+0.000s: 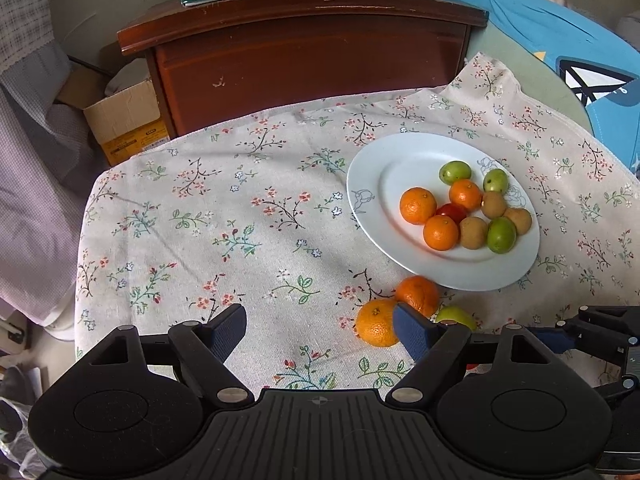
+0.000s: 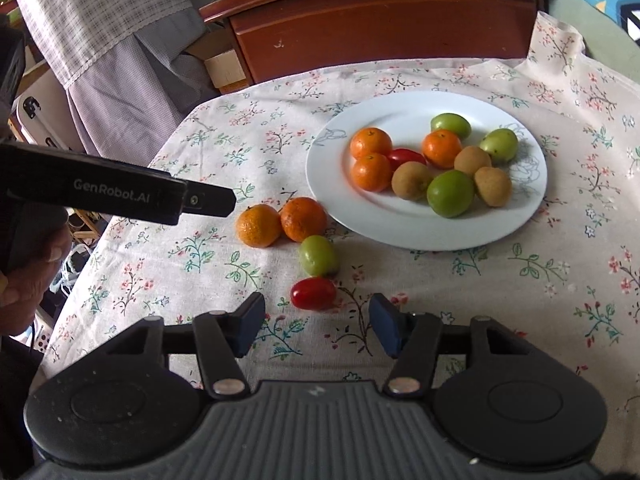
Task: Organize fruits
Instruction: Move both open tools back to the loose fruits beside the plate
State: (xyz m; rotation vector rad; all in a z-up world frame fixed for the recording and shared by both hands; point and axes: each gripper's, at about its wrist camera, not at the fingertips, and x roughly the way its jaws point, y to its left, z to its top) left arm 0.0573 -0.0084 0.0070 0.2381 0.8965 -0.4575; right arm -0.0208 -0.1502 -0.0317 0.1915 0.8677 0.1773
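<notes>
Right tongs (image 2: 316,330): jaws part-way apart, nothing between them, pointed down at the desk (image 2: 520,320) on the near side of the plate (image 2: 400,232).

Left tongs (image 1: 320,330): jaws wide, empty, also near of the plate and to its left; the right-hand pad stood in front of the two loose oranges without visibly pressing either.

Landmark: white plate, resting on the floral cloth (image 1: 200,220) that covers the desk.

Left to do, off the plate, near to far:
- One small red tomato (image 2: 313,293), nearest the right tongs, well short of the plate's near rim.
- One green fruit (image 2: 318,255), just beyond the tomato, near the rim but apart from it.
- First orange (image 2: 258,225) and second orange (image 2: 303,219), touching each other, just beside the plate's near-left rim; the second lay closest to the rim.

Done, on the plate:
- Three oranges (image 2: 370,172), left half.
- One red tomato (image 2: 406,157), wedged among the oranges.
- Three brown fruits (image 2: 411,180), near-centre to right.
- Three green fruits (image 2: 450,193), one near, two toward the far rim.

Tally: ten pieces on the plate, four on the cloth. Judged roughly two-thirds complete, if the plate is the intended home.

Beyond the plate: a wooden cabinet (image 1: 312,56) at the desk's far edge.
</notes>
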